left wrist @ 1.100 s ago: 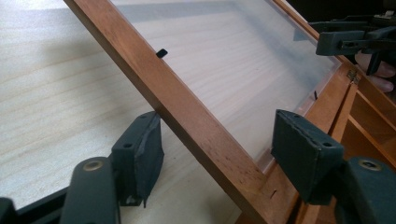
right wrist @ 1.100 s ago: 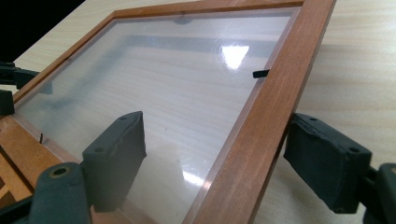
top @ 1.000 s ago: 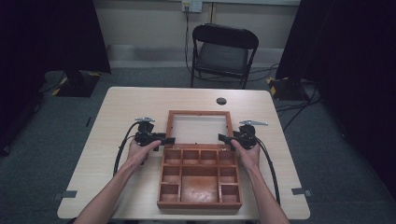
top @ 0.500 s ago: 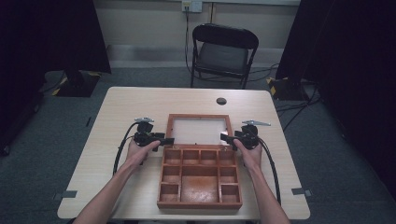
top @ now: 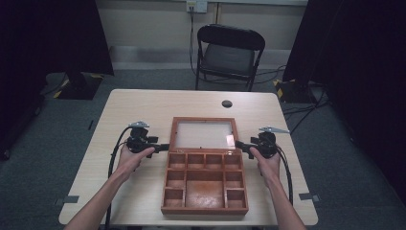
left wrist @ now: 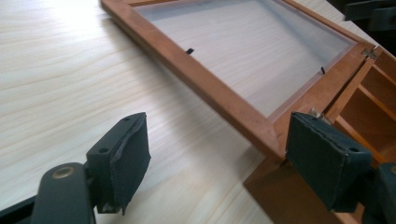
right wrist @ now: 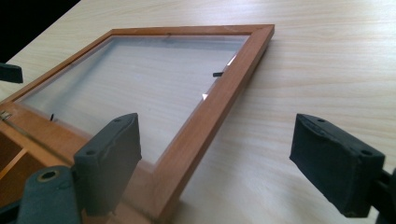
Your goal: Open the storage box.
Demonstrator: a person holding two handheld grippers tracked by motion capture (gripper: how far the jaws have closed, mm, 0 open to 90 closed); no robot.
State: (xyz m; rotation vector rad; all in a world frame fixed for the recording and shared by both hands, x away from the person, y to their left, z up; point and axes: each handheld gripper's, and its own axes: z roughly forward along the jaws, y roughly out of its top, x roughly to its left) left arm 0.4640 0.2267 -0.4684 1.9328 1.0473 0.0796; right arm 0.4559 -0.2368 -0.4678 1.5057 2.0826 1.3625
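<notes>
Surface (top: 143, 110): pale wood-grain top, rectangular, standing on grey floor.

Folding chair (top: 230, 55): dark, beyond the far edge of the surface, facing it.

Wooden box (top: 206, 181): reddish-brown, lying open at the middle of the surface toward the near edge. The tray holds a row of small compartments along its far side, smaller cells down both flanks and one large cell in the centre. All the compartments look bare.

Lid (top: 204, 133): wooden frame around a clear pane, hinged to the far side of the tray and folded back flat on the surface, with wood grain visible through the pane. A small metal hinge shows at the corner in the left gripper view.

Left tool (top: 160, 146): held in the person's left hand (top: 131, 158), pointing at the box's left side at the hinge line. Jaws spread wide, gripping nothing; in the left gripper view one pad sits close by the lid's corner (left wrist: 273, 135).

Right tool (top: 242, 145): held in the right hand (top: 268, 163), pointing at the box's right side at the hinge line. Jaws spread wide, gripping nothing; the lid's corner lies between them in the right gripper view.

Small dark round object (top: 227, 103): near the far edge of the surface, well apart from the box.
</notes>
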